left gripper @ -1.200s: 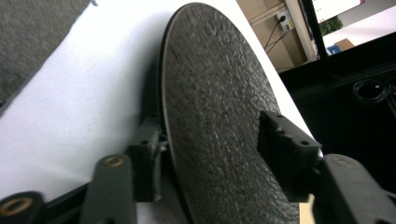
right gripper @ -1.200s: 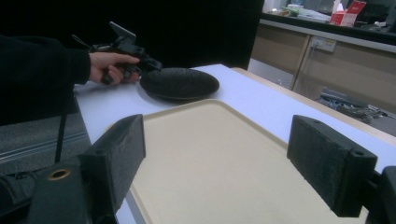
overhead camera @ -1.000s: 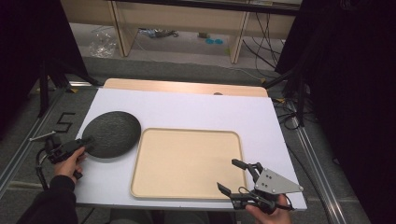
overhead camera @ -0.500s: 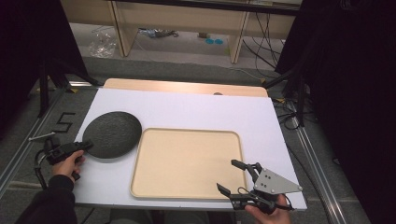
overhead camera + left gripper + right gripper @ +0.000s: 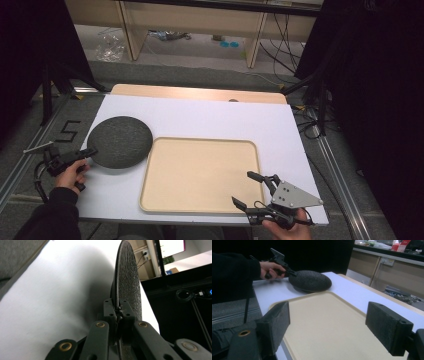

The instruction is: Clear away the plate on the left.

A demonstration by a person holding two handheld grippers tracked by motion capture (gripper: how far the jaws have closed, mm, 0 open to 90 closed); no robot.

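- Dark plate (image 5: pixel 120 141), round with a pebbled surface, lies on the white table (image 5: pixel 210 117) just left of the beige tray (image 5: pixel 200 172), its right edge at or slightly over the tray's left rim; whether the plate has left the table surface cannot be told.
- Left gripper (image 5: pixel 91 151), at the plate's left rim, is clenched on that rim; its jaws have just been closing, and in the left gripper view the thin edge sits pinched between the two pads (image 5: pixel 110 311).
- Judged risk 1: the hold takes in only a narrow bite of rim on one side, so on lifting the plate's weight could lever it downward and let it swing or slip free.
- Judged risk 2: carried toward the tray, a drooping far edge could catch the raised tray rim and shove the tray across the table.
- Right gripper (image 5: pixel 254 189), well right of the plate at the tray's near right corner, is released, jaws spread wide with nothing between them; it gives the plate no support, so any slip would go unchecked.
- Person's left hand (image 5: pixel 70 174) holds the gripper low beside the plate.
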